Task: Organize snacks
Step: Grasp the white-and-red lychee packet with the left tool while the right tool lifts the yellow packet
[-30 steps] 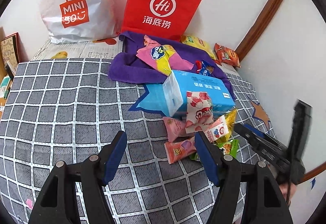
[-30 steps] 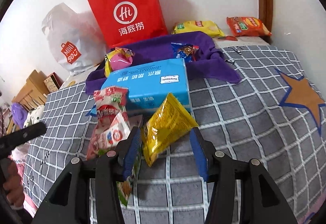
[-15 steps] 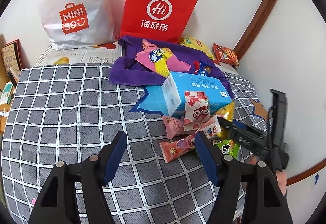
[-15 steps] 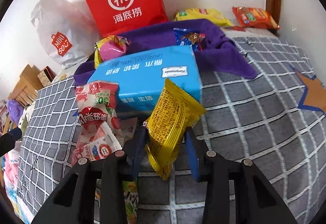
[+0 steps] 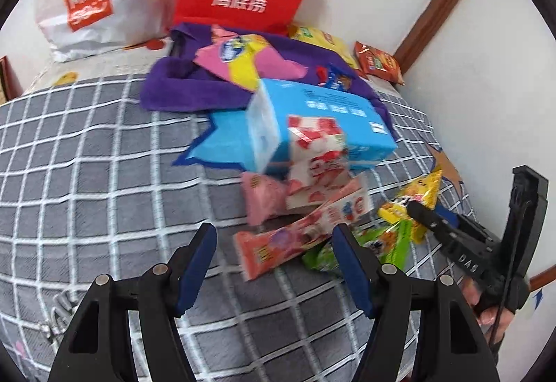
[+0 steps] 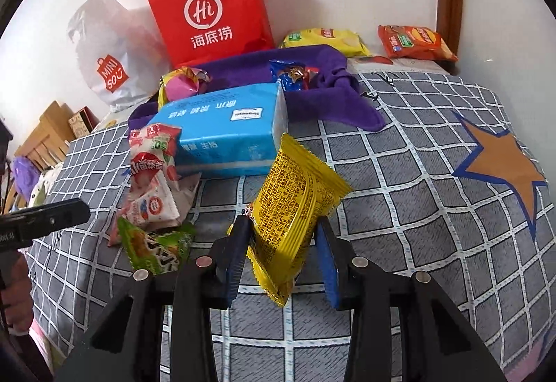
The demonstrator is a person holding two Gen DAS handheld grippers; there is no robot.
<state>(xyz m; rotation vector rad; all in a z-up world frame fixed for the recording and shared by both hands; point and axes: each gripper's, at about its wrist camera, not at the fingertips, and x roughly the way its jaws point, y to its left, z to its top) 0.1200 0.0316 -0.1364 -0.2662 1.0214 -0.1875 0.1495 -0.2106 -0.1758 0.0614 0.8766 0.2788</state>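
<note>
Right tongs [image 6: 282,253] pinching crinkly yellow foil snack packet [image 6: 295,205]; left tongs [image 5: 274,265] spread above pink plastic wrapper [image 5: 278,248] on grey checked cloth [image 5: 87,173].

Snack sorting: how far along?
Early. Possibly done: a pink-yellow bag and a blue wrapped snack lie on the purple cloth. In hand: the right gripper pinches a yellow packet. Left: pink and green packets piled by the blue tissue pack; the left gripper is open, empty.
</note>
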